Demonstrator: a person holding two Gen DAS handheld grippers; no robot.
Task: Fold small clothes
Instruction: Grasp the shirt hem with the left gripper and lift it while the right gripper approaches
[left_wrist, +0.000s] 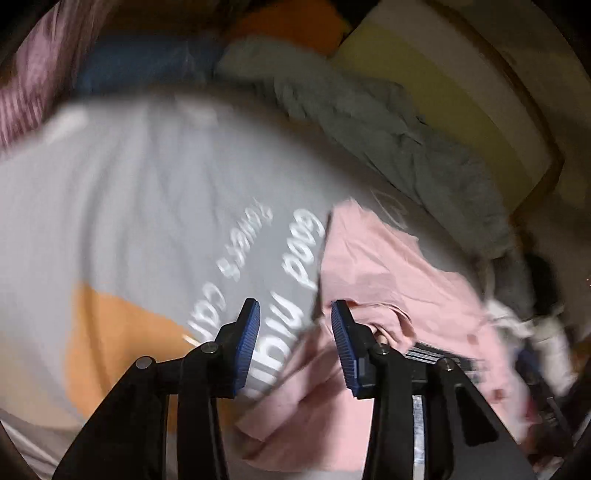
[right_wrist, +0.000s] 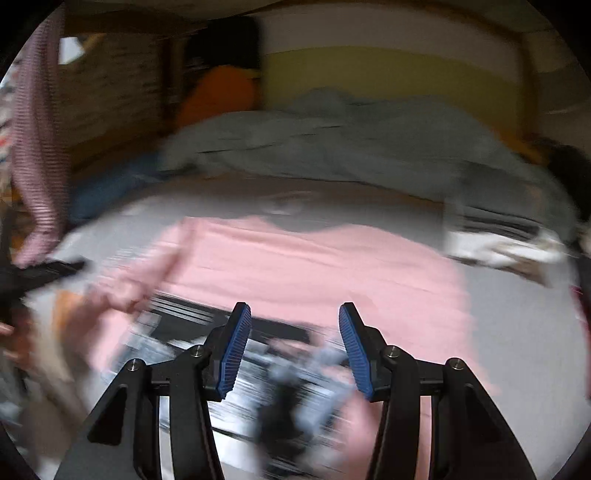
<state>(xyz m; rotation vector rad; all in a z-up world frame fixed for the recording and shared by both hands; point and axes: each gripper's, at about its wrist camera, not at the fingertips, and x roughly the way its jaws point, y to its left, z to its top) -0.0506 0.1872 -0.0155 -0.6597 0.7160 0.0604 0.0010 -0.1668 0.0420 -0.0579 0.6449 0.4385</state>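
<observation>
A small pink garment lies spread on a grey bedsheet printed with white lettering. In the right wrist view the pink garment fills the middle, with a black and white striped print near its lower part. My left gripper is open and empty, hovering over the garment's left edge. My right gripper is open and empty, above the striped print. Both views are motion-blurred.
A rumpled grey-blue blanket lies across the back of the bed, also in the left wrist view. A yellow and white headboard, an orange cushion, a striped cloth at right, and an orange patch on the sheet.
</observation>
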